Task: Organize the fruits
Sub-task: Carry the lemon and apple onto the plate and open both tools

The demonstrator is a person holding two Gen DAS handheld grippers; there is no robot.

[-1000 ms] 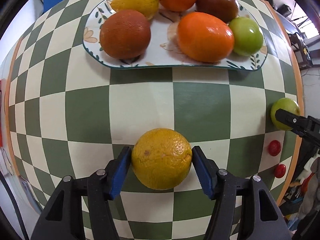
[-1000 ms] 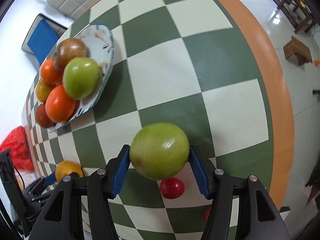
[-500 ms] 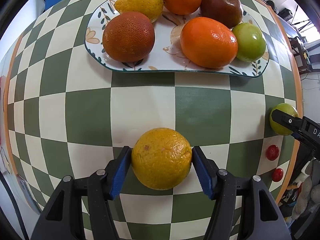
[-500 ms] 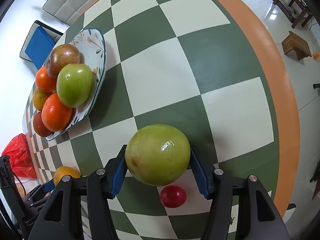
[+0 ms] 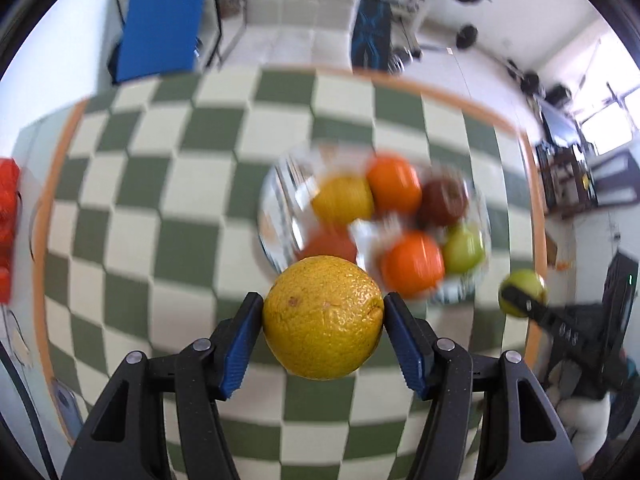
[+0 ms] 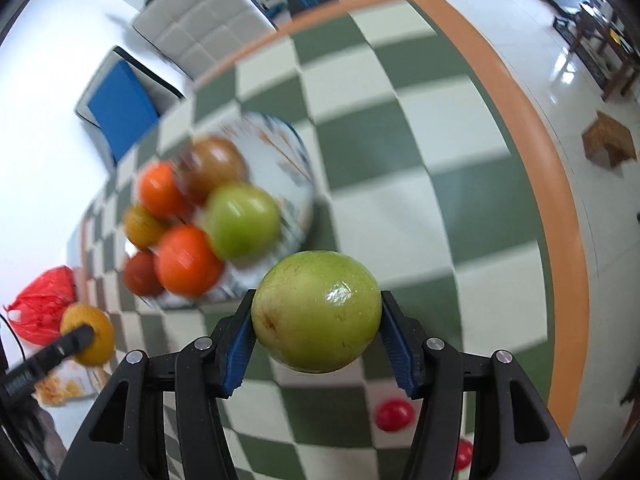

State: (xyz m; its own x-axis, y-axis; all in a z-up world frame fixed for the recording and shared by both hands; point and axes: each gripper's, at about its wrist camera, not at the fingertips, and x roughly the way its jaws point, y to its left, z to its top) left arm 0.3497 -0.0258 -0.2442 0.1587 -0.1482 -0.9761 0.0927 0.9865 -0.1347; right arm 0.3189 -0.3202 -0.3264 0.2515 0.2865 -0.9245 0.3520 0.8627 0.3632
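My left gripper (image 5: 323, 326) is shut on a yellow-orange orange (image 5: 322, 317) and holds it lifted above the checkered table. My right gripper (image 6: 316, 330) is shut on a green apple (image 6: 316, 316), also lifted. Ahead lies a patterned plate (image 5: 276, 216) holding several fruits: oranges, a dark red apple, a green apple and a yellow fruit, all blurred. The plate also shows in the right wrist view (image 6: 298, 160), to the left. The right gripper with its apple (image 5: 522, 291) shows at the right of the left wrist view. The left gripper's orange (image 6: 89, 334) shows at lower left of the right wrist view.
Two small red fruits (image 6: 394, 414) lie on the table (image 6: 380, 184) under the right gripper, near the orange table edge (image 6: 560, 240). A red bag (image 6: 42, 308) sits at the far left. A blue chair (image 5: 164, 20) and white sofa stand beyond the table.
Both grippers have risen off the table with their fruits and tilted up. The plate now looks farther and lower, and the room beyond the table has come into view.
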